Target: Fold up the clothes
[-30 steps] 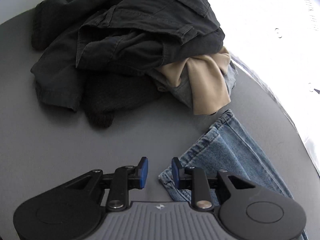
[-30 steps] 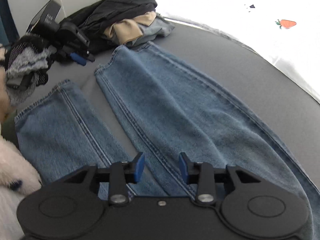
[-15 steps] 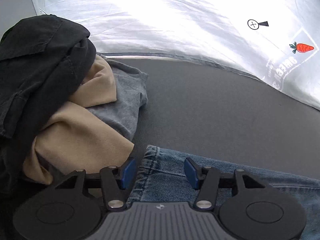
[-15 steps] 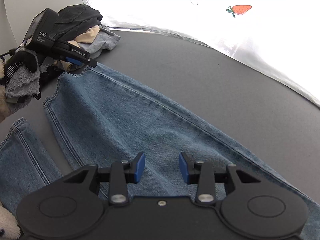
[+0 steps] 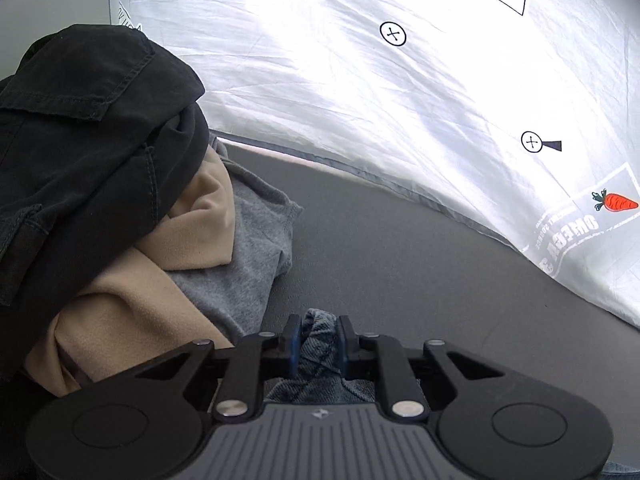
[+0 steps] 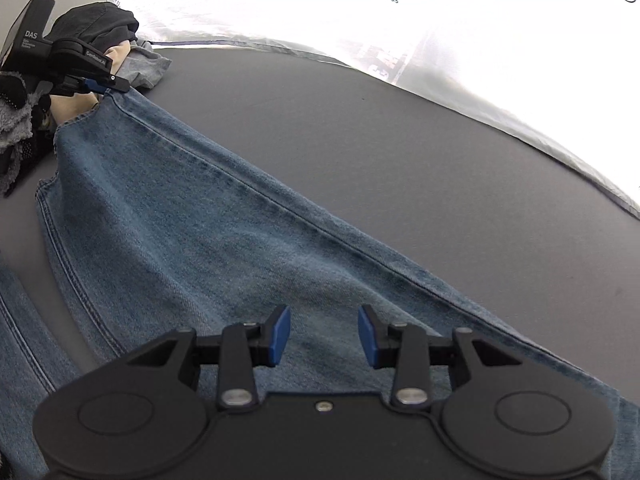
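Note:
Blue jeans [image 6: 208,240] lie spread on the dark grey table [image 6: 360,152], one leg running from bottom right up to the far left. My left gripper [image 5: 318,340] is shut on the hem of that leg, a bunch of denim [image 5: 320,328] pinched between its blue pads. From the right wrist view the left gripper [image 6: 106,85] shows at the leg's far corner, held by a gloved hand [image 6: 16,100]. My right gripper [image 6: 323,334] hovers open over the leg near the thigh, nothing between its fingers. A second jeans leg [image 6: 24,340] lies at the lower left.
A heap of clothes sits just left of the hem: a black garment [image 5: 88,140] on top, a beige one [image 5: 132,288] and a grey one [image 5: 248,256] beneath. A white printed sheet [image 5: 400,100] with a carrot mark [image 5: 616,202] borders the table's far edge.
My left gripper went from open over the hem to shut on it. The right gripper slid further along the leg toward the far edge and stayed open.

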`<state>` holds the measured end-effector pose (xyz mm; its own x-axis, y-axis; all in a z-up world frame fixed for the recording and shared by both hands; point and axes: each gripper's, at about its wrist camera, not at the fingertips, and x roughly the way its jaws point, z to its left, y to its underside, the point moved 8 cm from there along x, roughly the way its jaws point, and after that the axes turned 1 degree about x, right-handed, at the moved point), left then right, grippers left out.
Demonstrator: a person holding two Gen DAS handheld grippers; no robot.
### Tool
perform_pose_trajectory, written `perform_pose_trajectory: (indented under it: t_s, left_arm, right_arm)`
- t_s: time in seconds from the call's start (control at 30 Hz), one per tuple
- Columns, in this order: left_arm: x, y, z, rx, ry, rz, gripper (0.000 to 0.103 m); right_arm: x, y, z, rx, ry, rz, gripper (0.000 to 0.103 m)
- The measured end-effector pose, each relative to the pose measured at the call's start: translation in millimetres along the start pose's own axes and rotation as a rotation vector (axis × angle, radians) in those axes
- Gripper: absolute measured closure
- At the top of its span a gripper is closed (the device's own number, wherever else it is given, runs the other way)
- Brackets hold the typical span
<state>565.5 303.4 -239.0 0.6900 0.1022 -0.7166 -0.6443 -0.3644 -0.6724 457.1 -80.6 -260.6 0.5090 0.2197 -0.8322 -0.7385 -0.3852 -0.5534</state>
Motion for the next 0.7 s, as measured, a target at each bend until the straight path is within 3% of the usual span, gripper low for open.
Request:
perform_pose_trajectory:
  t_s: [0.07,0.17,0.2,0.3,0.33,0.37,0.47,0.53,0.7]
  left_arm:
    - [9.1,-7.0,-1.4,0.018,-0.042,-0.012,0.083]
    - [35.3,-2.5,12.0,0.015,-0.199,0.044,0.089]
    - [40.2,-1.0,14.8,0.011,-0.214,0.061,0.089]
    - [25.7,-1.3,10.3,-0.065,-0.134,0.035,0.078]
    - [16.1,-0.5,4.5,-0.079,-0.096,0.021,0.07]
    - [7.4,3.4,-4.1,-0.074,-0.069,0.017,0.063]
    - [-14.0,23.4,-40.0,-0.027,0.013,0.032,0.058]
    - [-18.9,45.2,-66.2,0.024,0.065,0.069,0.055]
    - [-18.7,105.4,-116.5,0.157,0.116,0.187,0.054]
  right_arm:
    - [-3.9,1.7,-12.6,0.025,0.037,-0.02,0.065]
    - [-10.8,7.1,-38.1,0.081,0.102,-0.04,0.063]
    - [-14.2,9.8,-48.1,0.1,0.128,-0.047,0.061]
    - [-26.8,26.9,-93.2,0.153,0.273,-0.049,0.054]
    - [-31.4,34.6,-110.6,0.175,0.331,-0.046,0.05]
    - [-32.9,44.8,-127.3,0.223,0.355,-0.032,0.049]
    - [-37.1,76.4,-176.5,0.372,0.417,0.011,0.047]
    - [-34.7,91.8,-197.0,0.437,0.425,0.014,0.043]
    - [-13.1,77.5,-186.8,0.264,0.33,0.0,0.04]
